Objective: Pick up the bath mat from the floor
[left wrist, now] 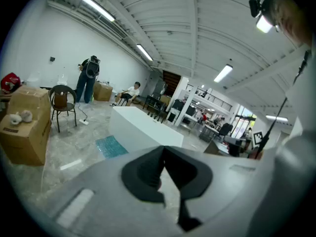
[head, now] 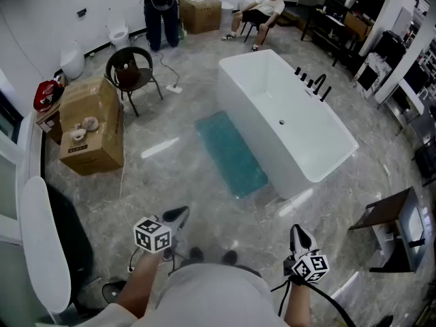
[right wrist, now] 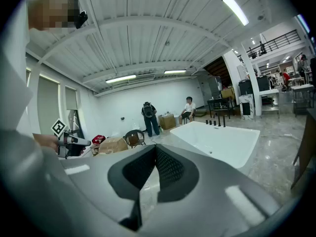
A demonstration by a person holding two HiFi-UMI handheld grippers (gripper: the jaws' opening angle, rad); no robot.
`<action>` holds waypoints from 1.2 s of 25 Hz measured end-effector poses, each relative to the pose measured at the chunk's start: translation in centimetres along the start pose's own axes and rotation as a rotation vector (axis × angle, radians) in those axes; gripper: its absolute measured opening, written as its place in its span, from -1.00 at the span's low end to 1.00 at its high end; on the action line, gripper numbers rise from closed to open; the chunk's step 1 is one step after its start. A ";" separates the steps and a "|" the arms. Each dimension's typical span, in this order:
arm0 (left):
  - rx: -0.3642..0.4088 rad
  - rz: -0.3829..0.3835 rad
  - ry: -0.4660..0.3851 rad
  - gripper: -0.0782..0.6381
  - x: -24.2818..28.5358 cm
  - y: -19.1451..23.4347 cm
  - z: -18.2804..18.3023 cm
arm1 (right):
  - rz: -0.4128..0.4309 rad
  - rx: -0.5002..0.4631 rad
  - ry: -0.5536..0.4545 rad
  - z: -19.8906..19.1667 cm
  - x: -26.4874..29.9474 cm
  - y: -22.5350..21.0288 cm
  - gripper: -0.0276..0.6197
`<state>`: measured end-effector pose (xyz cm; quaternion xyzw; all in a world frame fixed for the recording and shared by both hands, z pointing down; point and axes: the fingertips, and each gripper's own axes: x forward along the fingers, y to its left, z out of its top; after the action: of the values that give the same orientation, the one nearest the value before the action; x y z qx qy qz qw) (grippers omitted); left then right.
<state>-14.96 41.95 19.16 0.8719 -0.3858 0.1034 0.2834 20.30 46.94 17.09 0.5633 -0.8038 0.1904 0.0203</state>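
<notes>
A teal bath mat [head: 231,153] lies flat on the grey marble floor along the left side of the white bathtub [head: 287,118]. The mat [left wrist: 111,146] shows small in the left gripper view, in front of the tub [left wrist: 140,127]. My left gripper [head: 180,214] is held low near my body, well short of the mat, its jaws shut with nothing between them [left wrist: 163,169]. My right gripper [head: 300,235] hangs at the lower right, also shut and holding nothing [right wrist: 154,164]. The right gripper view shows the tub [right wrist: 217,139] but not the mat.
A cardboard box [head: 92,125] and a black chair [head: 131,70] stand left of the mat. A person stands at the back [head: 161,9]; another sits on a chair [head: 259,13]. A dark side table [head: 395,230] stands at the right. A power strip and cable [head: 174,87] lie near the chair.
</notes>
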 end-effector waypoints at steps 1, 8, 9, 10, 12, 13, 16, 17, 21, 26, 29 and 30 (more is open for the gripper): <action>0.001 -0.001 0.001 -0.78 0.0 0.1 0.0 | 0.002 -0.001 -0.001 0.0 0.1 0.1 -0.90; -0.002 -0.008 0.009 -0.79 -0.1 0.3 -0.2 | 0.002 -0.006 0.000 0.2 0.2 0.8 -0.90; -0.003 -0.009 0.010 -0.79 -0.2 0.3 -0.3 | 0.002 -0.008 0.000 0.2 0.2 0.9 -0.90; -0.003 -0.010 0.011 -0.79 -0.3 0.5 -0.3 | 0.002 -0.009 0.000 0.2 0.2 1.1 -0.90; -0.003 -0.012 0.011 -0.78 -0.5 0.7 -0.4 | 0.002 -0.011 0.000 0.2 0.3 1.5 -0.90; -0.003 -0.014 0.010 -0.78 -0.5 0.8 -0.4 | 0.003 -0.011 0.001 0.2 0.3 1.6 -0.90; -0.004 -0.019 0.010 -0.79 -0.6 1.1 -0.4 | 0.001 -0.015 0.007 -0.1 0.6 2.1 -0.90; -0.004 -0.021 0.011 -0.79 -0.6 1.2 -0.5 | -0.001 -0.016 0.010 -0.3 0.7 2.3 -0.90; -0.009 -0.025 0.014 -0.78 -1.1 2.0 -0.9 | -0.015 -0.010 0.014 -1.0 0.9 2.9 -0.90; -0.015 -0.035 0.032 -0.79 -1.9 3.2 -1.3 | -0.045 0.018 0.021 -1.8 1.5 3.9 -0.90; -0.012 -0.043 0.041 -0.78 -2.4 4.2 -1.4 | -0.050 0.052 0.029 -2.4 2.2 5.1 -0.90; -0.010 -0.045 0.042 -0.78 -2.6 4.6 -1.3 | -0.048 0.062 0.031 -2.6 2.6 5.6 -0.90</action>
<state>-20.07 41.80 21.10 0.8766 -0.3604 0.1134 0.2980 13.78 47.13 18.51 0.5799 -0.7832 0.2234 0.0198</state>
